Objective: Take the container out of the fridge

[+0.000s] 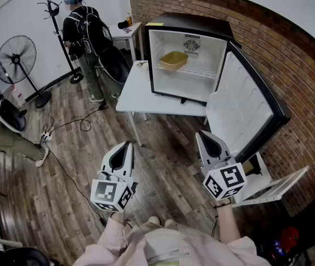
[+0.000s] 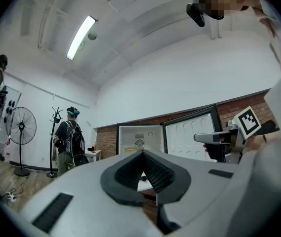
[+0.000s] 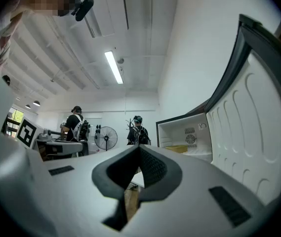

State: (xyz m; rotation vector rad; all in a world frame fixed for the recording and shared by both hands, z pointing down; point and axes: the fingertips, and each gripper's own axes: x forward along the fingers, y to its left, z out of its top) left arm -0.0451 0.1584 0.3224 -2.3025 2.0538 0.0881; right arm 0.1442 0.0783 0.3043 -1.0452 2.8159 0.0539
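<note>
Yellow container [image 1: 174, 60] sat on the wire shelf [image 1: 201, 71] inside the open fridge [image 1: 190, 24] on the white counter [image 1: 138, 98], and you had the left tongs [image 1: 127, 144] and right tongs [image 1: 202, 133] both squeezed shut on nothing, well back from it.

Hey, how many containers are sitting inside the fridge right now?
1. A yellow container sits on the wire shelf, toward the left of the open fridge. Nothing else shows inside, though the space under the shelf is only partly visible.

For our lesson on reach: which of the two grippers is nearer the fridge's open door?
The right gripper: it hangs close beside the open door, while the left gripper is farther off to the side.
</note>
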